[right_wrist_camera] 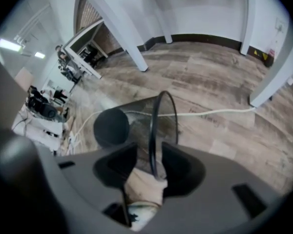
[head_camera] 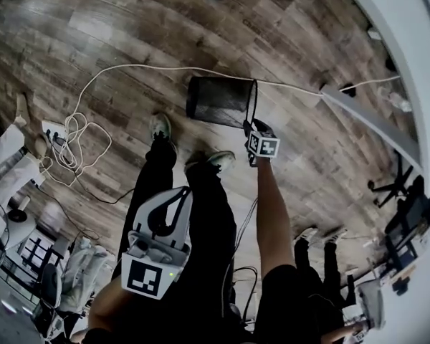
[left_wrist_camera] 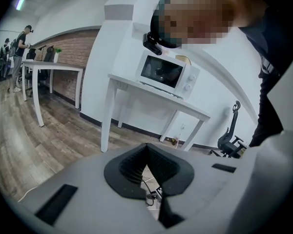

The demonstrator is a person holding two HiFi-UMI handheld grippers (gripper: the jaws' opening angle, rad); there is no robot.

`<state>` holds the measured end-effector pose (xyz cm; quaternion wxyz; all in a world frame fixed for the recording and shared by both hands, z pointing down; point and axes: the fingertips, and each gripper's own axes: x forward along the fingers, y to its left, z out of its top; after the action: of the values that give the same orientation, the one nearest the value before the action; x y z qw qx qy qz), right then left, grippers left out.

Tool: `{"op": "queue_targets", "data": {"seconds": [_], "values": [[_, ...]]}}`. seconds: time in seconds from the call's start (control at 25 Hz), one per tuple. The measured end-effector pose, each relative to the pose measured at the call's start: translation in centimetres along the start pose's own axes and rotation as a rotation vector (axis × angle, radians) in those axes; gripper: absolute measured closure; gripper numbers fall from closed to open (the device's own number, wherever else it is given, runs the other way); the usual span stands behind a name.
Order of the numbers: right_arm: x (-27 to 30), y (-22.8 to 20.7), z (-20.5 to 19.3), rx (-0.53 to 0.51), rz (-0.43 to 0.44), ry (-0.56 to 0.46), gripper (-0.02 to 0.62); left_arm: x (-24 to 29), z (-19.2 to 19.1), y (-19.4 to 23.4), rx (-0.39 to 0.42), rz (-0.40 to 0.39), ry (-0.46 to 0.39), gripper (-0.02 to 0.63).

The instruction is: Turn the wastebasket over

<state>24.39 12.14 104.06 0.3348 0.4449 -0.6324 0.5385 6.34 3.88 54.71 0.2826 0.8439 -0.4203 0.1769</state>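
Wastebasket (head_camera: 216, 100) rim inside right gripper (right_wrist_camera: 150, 159) (jaws apart).

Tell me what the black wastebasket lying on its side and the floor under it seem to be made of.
Black cylindrical wastebasket: likely matte metal wire mesh; its wall looks see-through, with a thin solid hoop round the mouth. Brown plank floor: wood or wood-look laminate; grain and plank seams show.

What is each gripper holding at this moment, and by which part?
Nothing is held. The right gripper is open, its jaws either side of the wastebasket rim without pressing it. The left gripper is shut and empty.
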Motion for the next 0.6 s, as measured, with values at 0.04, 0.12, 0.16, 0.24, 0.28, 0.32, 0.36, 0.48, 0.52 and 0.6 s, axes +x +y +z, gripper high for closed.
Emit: {"op": "queue_targets", "data": {"seconds": [0.04, 0.12, 0.16, 0.24, 0.28, 0.32, 0.36, 0.48, 0.52, 0.6], "values": [[0.2, 0.1, -0.1, -0.006, 0.009, 0.003, 0.423, 0.0, -0.3, 0.3, -0.003, 0.007, 0.002, 0.573], [0.5, 0.4, -0.2, -0.009, 0.030, -0.001, 0.427, -0.1, -0.7, 0.7, -0.010, 0.019, 0.004, 0.573], [0.6, 0.4, -0.2, -0.003, 0.040, -0.006, 0.435, -0.1, -0.9, 0.9, -0.013, 0.025, 0.005, 0.574], [0.6, 0.5, -0.3, 0.012, 0.056, -0.010, 0.437, 0.0, -1.1, 1.1, -0.019, 0.033, 0.003, 0.573], [0.6, 0.5, -0.3, 0.010, 0.059, -0.007, 0.440, 0.0, -1.1, 1.1, -0.019, 0.034, 0.003, 0.574], [0.7, 0.5, -0.5, 0.003, 0.060, -0.001, 0.443, 0.0, -1.0, 1.0, -0.019, 0.033, 0.002, 0.573], [0.7, 0.5, -0.6, -0.006, 0.058, 0.006, 0.447, 0.1, -0.9, 0.9, -0.018, 0.032, 0.000, 0.574], [0.4, 0.8, -0.6, -0.023, 0.063, 0.023, 0.461, 0.1, -0.6, 0.5, -0.025, 0.027, -0.006, 0.574], [0.2, 1.0, -0.6, -0.027, 0.070, 0.028, 0.469, 0.1, -0.5, 0.3, -0.026, 0.025, -0.006, 0.573], [-0.2, 1.8, -0.4, -0.039, 0.086, 0.033, 0.484, -0.1, -0.3, -0.2, -0.019, 0.019, -0.004, 0.573]]}}
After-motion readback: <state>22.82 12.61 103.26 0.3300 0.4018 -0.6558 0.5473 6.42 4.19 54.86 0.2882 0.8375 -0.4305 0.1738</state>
